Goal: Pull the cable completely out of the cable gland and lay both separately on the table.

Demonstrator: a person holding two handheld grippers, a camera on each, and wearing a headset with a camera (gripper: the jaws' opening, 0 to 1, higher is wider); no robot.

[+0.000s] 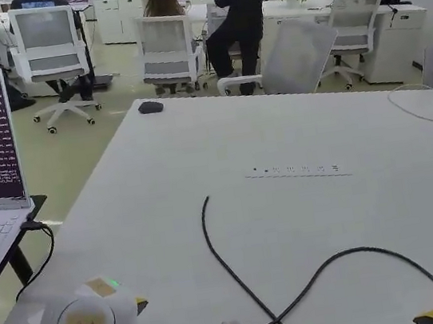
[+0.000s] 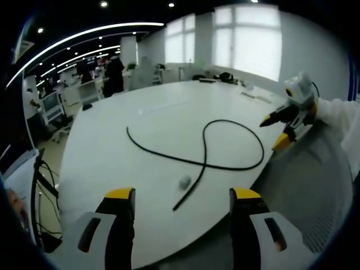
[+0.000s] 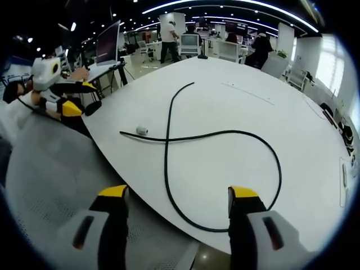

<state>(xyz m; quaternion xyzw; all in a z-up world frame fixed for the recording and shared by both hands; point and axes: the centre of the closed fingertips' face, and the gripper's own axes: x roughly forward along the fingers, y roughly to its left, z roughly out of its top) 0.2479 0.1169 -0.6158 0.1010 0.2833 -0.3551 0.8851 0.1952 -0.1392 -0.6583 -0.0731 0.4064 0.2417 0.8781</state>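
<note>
Left gripper view: gland (image 2: pixel 184 181) just ahead of left tongs (image 2: pixel 182 194), released like right tongs (image 3: pixel 177 192). Cable (image 2: pixel 201 163) looks limp, light; we'd pinch beside gland.

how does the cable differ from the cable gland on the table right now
The cable is black, long and thin, lying in a loop that crosses itself; the cable gland is pale, small and stubby. The cable spans much of the near table; the cable gland sits in one spot beside one cable end. Both lie loose on the white surface.
</note>
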